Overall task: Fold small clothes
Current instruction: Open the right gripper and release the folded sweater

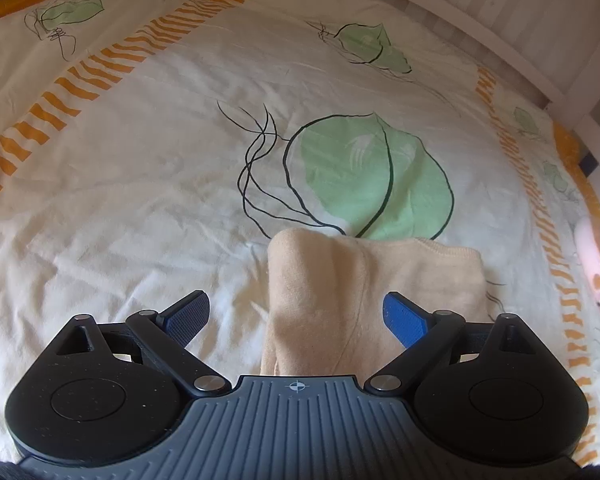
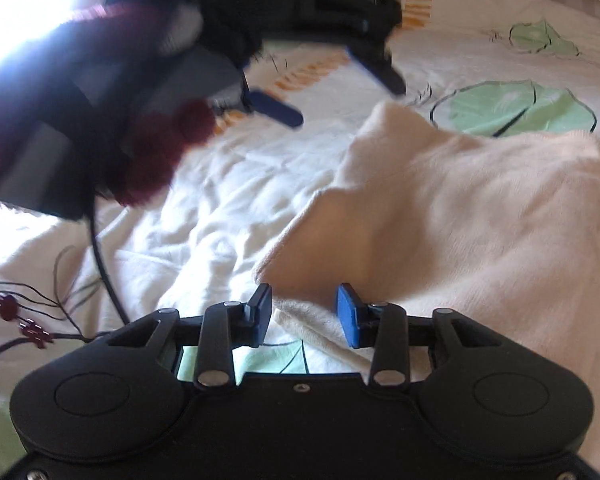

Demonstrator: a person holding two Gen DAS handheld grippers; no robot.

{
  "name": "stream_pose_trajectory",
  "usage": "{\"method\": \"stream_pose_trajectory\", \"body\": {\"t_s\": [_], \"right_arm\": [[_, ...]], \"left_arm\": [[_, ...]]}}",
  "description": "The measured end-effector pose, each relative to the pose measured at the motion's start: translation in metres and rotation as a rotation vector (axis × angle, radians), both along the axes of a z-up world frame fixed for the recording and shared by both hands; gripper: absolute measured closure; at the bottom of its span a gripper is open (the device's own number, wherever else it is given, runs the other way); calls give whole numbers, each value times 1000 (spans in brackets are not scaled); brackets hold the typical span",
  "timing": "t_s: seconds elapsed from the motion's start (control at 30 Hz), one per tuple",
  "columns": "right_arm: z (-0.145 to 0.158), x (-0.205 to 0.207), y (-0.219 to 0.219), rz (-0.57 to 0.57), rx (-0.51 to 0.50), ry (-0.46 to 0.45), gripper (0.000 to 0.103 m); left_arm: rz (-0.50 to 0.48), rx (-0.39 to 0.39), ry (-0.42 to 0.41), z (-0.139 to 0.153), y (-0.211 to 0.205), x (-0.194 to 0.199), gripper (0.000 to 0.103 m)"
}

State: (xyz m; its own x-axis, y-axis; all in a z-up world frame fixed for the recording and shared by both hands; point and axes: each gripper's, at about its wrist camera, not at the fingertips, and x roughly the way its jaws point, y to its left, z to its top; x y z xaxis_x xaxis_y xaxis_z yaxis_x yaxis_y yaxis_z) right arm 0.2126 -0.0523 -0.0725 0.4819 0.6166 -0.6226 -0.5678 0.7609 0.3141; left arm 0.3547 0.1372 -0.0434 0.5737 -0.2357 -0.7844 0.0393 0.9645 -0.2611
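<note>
One folded cream garment (image 1: 374, 296) is laid on the bed (image 1: 140, 208). Left claw (image 1: 296, 316) is spread wide, nothing gripped; right claw (image 2: 304, 314) is half-open around the garment's edge, not pinched.

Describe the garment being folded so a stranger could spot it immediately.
Start from the bedspread, cream with orange stripes and green leaf prints. Just below the largest leaf lies the folded garment. It is plain beige knit, the only unpatterned, raised piece of cloth there.
</note>
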Motion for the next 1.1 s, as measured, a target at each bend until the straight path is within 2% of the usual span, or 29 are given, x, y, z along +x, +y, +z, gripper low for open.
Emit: {"method": "stream_pose_trajectory", "body": {"t_s": [0.1, 0.17, 0.27, 0.33, 0.47, 0.53, 0.6, 0.67, 0.73, 0.8, 0.93, 1.1], "right_arm": [[9, 4, -20, -60, 47, -29, 55], [6, 11, -36, -121, 44, -13, 55], [-5, 16, -63, -210, 43, 28, 55], [-11, 16, -78, -251, 56, 53, 57], [-15, 11, -90, -279, 60, 70, 57], [-13, 9, -89, -270, 42, 57, 52], [-9, 9, -89, -264, 40, 49, 47], [-4, 8, -93, -274, 56, 22, 41], [4, 9, -95, -286, 69, -25, 27], [9, 20, -96, -290, 68, -58, 21], [9, 59, -92, -330, 20, -100, 20], [-10, 111, -93, -354, -34, -40, 20]], "left_arm": [[-48, 25, 15, -8, -9, -3, 9], [-91, 69, 46, -17, -15, -7, 9], [-108, 143, 110, -35, -15, -15, 9], [-113, 163, 147, -46, -11, -19, 8], [-89, 49, 194, -57, 10, -22, 7], [-90, 30, 204, -57, 15, -25, 8], [-86, 39, 184, -50, 18, -29, 8], [-70, 51, 116, -37, 18, -32, 9], [-37, 41, 48, -27, 21, -31, 9], [-20, 34, 7, -23, 20, -27, 9], [-39, 48, -50, -19, 12, -21, 9], [-116, 87, -16, -28, -9, -13, 9]]}}
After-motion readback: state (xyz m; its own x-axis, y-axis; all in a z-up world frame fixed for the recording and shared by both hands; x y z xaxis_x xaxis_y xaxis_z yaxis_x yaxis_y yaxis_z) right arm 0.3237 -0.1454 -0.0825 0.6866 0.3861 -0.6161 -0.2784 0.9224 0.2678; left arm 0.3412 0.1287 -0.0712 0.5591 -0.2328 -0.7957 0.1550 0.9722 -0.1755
